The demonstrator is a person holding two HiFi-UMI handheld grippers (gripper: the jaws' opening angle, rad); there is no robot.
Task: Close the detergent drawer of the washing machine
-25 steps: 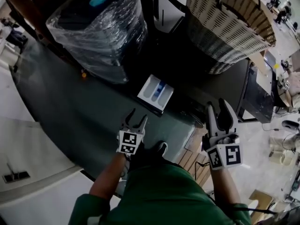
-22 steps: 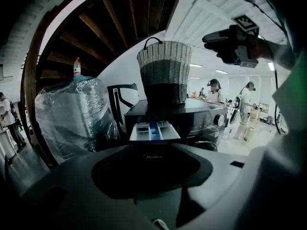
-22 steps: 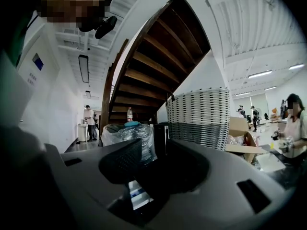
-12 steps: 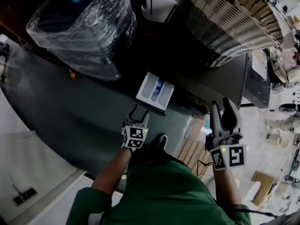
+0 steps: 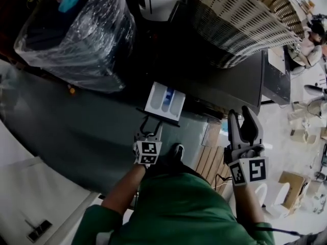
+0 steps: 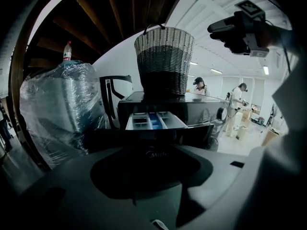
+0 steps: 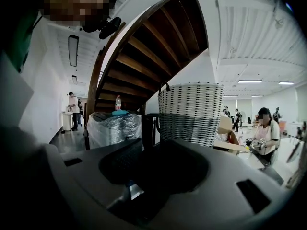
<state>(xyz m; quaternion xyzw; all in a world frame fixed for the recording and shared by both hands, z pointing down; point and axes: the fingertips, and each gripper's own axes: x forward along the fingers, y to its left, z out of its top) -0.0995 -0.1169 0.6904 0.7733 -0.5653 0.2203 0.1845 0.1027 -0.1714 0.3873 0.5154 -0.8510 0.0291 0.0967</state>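
- Here, the dark washing machine (image 5: pixel 232 83) fills the middle of the head view, front facing the person.
- On top of the washing machine stands a big woven basket (image 5: pixel 240 19), pale with a darker band, upright.
- To the left of the washing machine sits a bulky bundle wrapped in clear plastic film (image 5: pixel 76 34), with a bottle (image 6: pixel 67 51) standing on top.
- The detergent drawer (image 5: pixel 164 100) sticks out of the washing machine's front at its upper left, pulled open, its white compartments and blue insert showing.
- The right gripper (image 5: pixel 241 117) hangs off the washing machine's front right corner, well apart from the drawer, jaws spread with nothing between them.
- The left gripper (image 5: pixel 150 122) is just in front of the drawer's dark front panel, jaws spread and empty; I cannot tell whether they touch the panel.
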